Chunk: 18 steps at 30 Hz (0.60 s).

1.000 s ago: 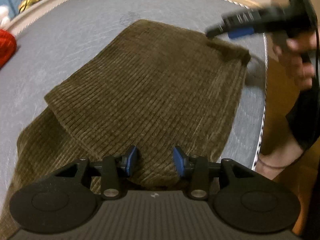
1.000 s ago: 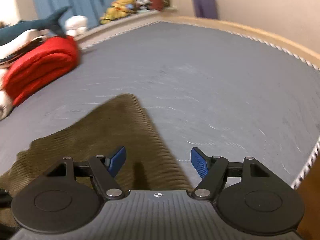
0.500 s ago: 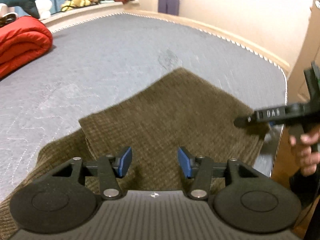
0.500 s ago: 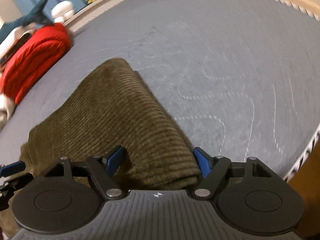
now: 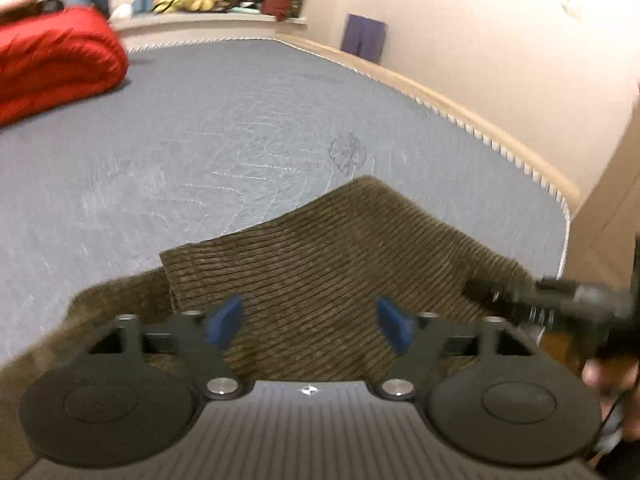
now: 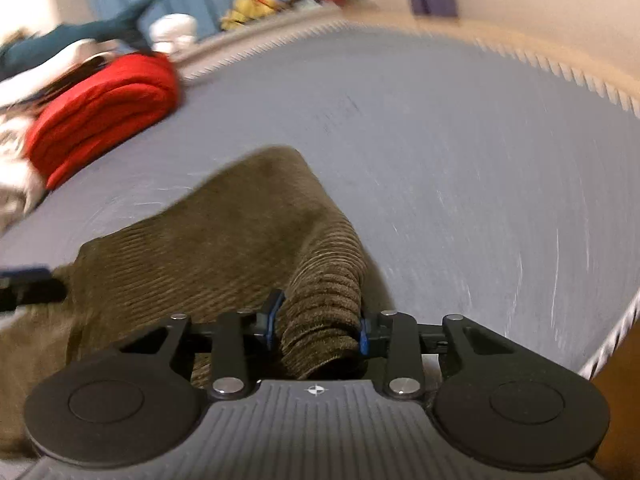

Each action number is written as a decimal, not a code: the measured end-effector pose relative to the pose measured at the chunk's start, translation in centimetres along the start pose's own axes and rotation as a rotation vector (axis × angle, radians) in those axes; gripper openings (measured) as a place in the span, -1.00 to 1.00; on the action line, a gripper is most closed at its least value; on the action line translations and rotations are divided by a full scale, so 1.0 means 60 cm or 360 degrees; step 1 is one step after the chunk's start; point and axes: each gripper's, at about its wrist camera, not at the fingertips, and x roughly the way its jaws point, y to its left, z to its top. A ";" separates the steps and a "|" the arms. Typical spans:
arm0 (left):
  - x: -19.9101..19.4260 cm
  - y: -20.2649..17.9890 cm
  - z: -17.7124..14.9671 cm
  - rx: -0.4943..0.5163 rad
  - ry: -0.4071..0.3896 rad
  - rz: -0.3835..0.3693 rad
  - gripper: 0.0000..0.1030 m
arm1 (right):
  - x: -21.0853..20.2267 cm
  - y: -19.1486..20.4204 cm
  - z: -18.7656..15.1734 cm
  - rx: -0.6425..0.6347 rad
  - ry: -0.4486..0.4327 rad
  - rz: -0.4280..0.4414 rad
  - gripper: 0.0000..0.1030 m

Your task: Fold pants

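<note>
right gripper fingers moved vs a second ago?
Yes. The right gripper has just been closing: its fingers, wide apart earlier, now pinch the pants fold on the mattress.

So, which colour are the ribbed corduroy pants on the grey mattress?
Olive-brown corduroy pants, clearest in the left wrist view.

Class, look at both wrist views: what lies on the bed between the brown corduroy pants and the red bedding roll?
Only bare grey mattress lies between the corduroy pants and the red bedding roll. Both wrist views show it.
</note>
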 end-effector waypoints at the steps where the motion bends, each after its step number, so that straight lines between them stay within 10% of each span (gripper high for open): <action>1: -0.001 0.003 0.001 -0.0062 -0.0003 -0.0042 0.65 | -0.010 0.018 0.000 -0.0089 -0.0062 0.0018 -0.30; 10: -0.011 0.051 0.023 -0.0559 -0.0024 -0.0378 0.68 | -0.100 0.170 -0.042 -0.0866 -0.0465 0.0351 -0.33; 18: -0.043 0.103 0.025 -0.0866 -0.0149 -0.0270 0.68 | -0.107 0.211 -0.052 -0.1032 -0.0444 0.0472 -0.33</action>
